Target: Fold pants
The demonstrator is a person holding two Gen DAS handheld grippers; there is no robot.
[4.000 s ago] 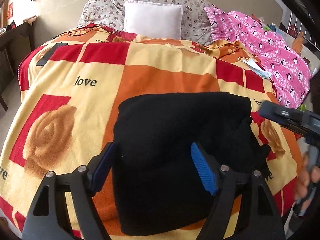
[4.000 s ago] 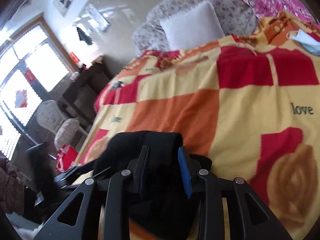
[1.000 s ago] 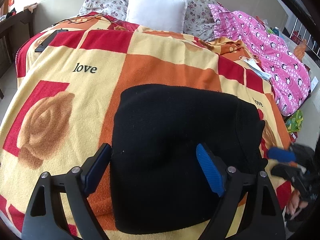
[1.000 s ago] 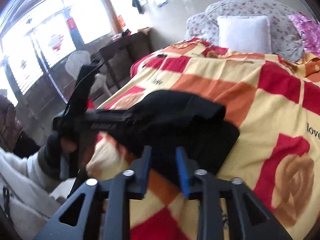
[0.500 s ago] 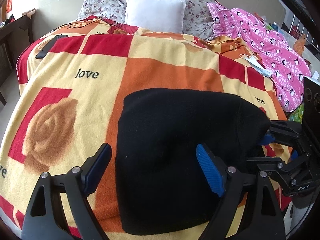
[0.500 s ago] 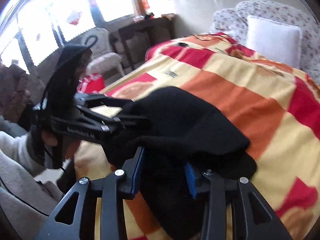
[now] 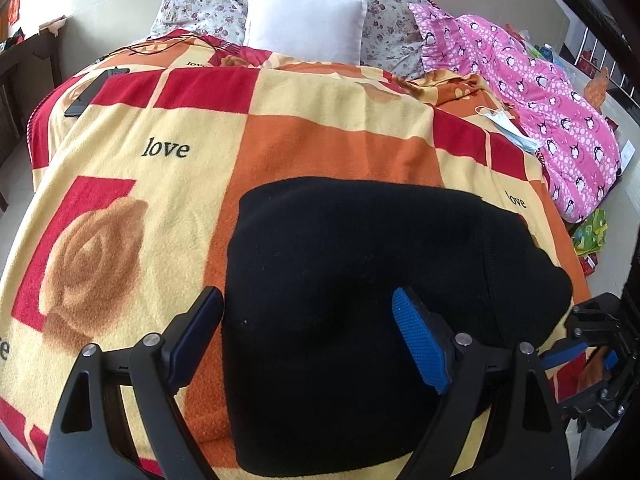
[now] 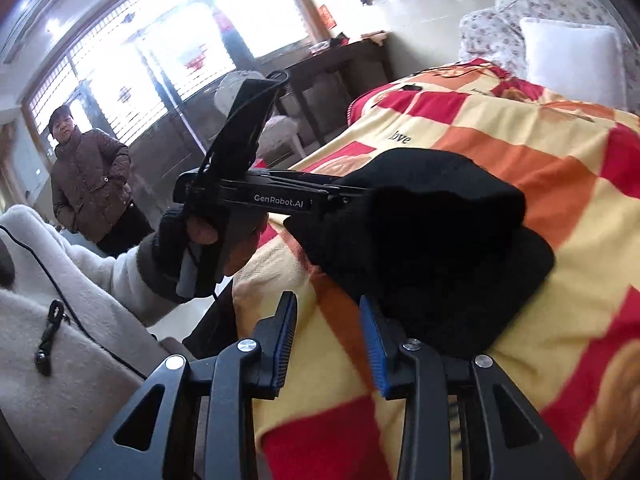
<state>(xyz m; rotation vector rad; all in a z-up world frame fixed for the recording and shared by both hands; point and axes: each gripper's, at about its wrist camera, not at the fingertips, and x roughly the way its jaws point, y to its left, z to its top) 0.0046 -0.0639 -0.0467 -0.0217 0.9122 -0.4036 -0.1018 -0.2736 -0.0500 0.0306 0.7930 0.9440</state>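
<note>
The black pants (image 7: pixel 352 292) lie folded in a thick bundle on the checked blanket (image 7: pixel 192 184) near the bed's front edge. My left gripper (image 7: pixel 308 320) is open, its blue-padded fingers (image 7: pixel 416 340) wide apart over the bundle's near part. In the right wrist view the left gripper's body (image 8: pixel 276 196) reaches into the pants (image 8: pixel 432 240). My right gripper (image 8: pixel 328 324) is open and empty just off the bundle's near edge; it also shows in the left wrist view (image 7: pixel 580 352) at the far right.
A white pillow (image 7: pixel 304 20) and floral cushions stand at the headboard. Pink penguin-print fabric (image 7: pixel 548 100) and a face mask (image 7: pixel 504 124) lie at the right. A dark phone (image 7: pixel 88 92) lies at the far left. A person (image 8: pixel 88 184) stands by the window.
My right gripper has let go of the pants' edge and pulled back off the bundle, jaws now open. My left gripper stays open over the pants.
</note>
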